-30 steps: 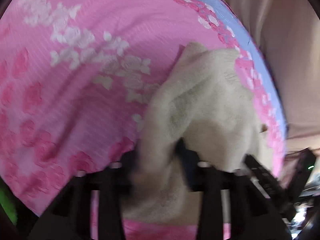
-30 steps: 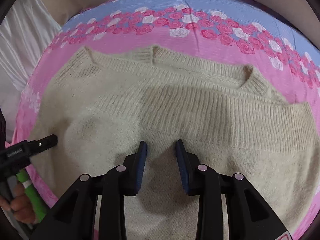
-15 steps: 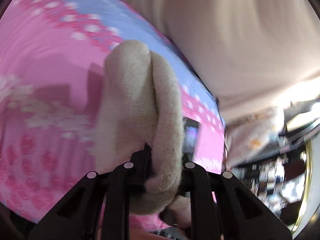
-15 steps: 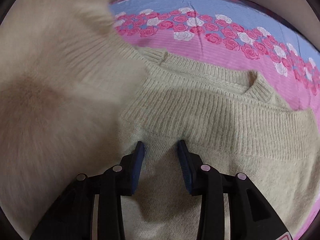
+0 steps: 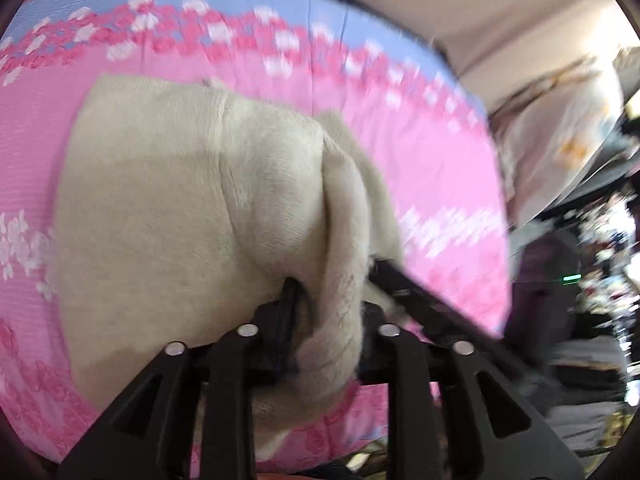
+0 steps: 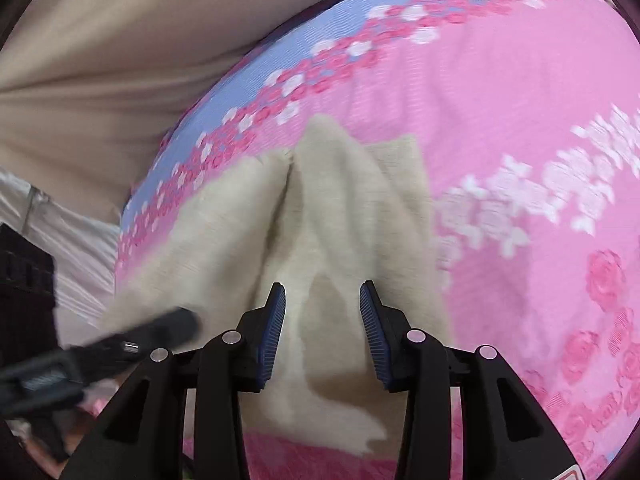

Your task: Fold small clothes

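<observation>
A cream knit sweater (image 5: 168, 216) lies folded over on the pink floral bedspread (image 5: 432, 168). My left gripper (image 5: 328, 320) has a thick fold of the sweater bunched between its pads, and its jaws are opening. In the right wrist view the sweater (image 6: 344, 208) shows as a narrow folded heap. My right gripper (image 6: 322, 332) hovers over it with its blue pads (image 6: 276, 320) apart, jaws opening, no cloth pinched between them. Each gripper shows in the other's view: the right one (image 5: 424, 304) beside the fold, the left one (image 6: 120, 348) at the lower left.
The bedspread's blue border with roses (image 6: 304, 64) runs along the far edge, next to a beige curtain (image 6: 100, 40). White cloth (image 6: 68, 232) lies at the left. A cluttered room (image 5: 592, 240) lies beyond the bed's right edge.
The left gripper has swung a side of the sweater over onto the rest. The right gripper has rolled and moved sideways, its jaws wider. The sweater went from spread flat to a narrow fold.
</observation>
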